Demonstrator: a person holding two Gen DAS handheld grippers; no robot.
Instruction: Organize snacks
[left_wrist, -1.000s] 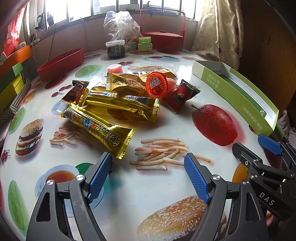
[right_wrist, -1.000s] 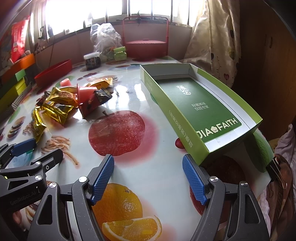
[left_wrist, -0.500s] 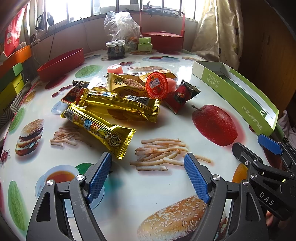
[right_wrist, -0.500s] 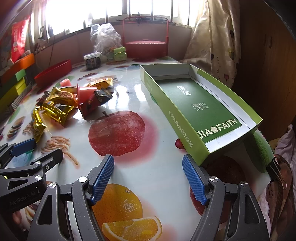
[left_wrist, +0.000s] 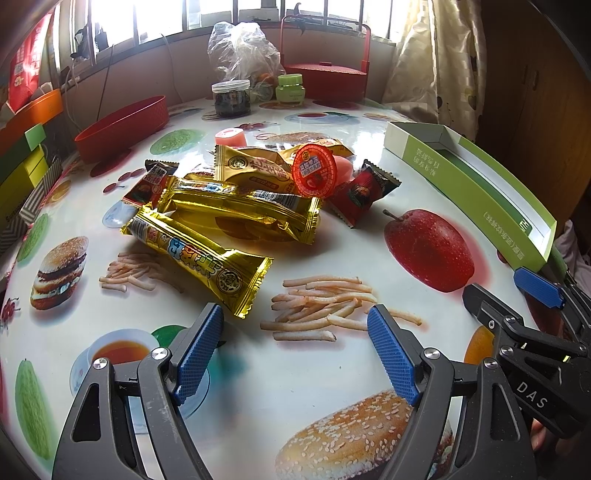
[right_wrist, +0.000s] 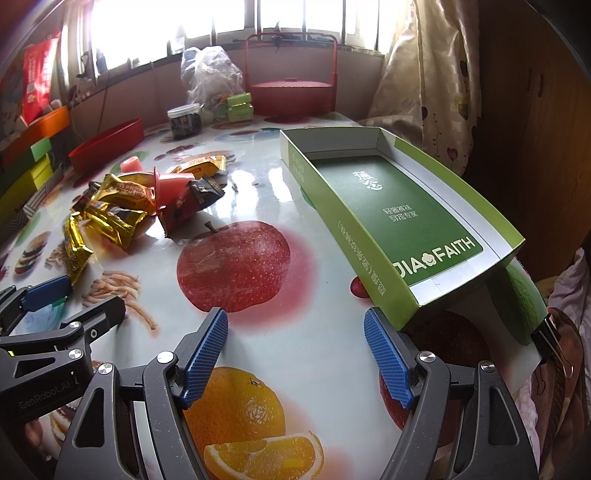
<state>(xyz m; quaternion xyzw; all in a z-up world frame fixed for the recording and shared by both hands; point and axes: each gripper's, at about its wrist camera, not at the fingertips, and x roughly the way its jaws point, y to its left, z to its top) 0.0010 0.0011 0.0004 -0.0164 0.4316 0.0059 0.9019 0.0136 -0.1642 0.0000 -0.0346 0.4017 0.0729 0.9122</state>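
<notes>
A glossy table (left_wrist: 295, 373) printed with fruit and burgers runs toward bright windows. My left gripper (left_wrist: 295, 317) hovers low with its blue fingers spread wide and nothing between them, just short of the nearest gold snack bar (left_wrist: 199, 264) at the front of the snack pile (left_wrist: 258, 192). My right gripper (right_wrist: 295, 321) is equally wide and empty, beside the near corner of the open green box (right_wrist: 402, 295), which holds no snacks.
</notes>
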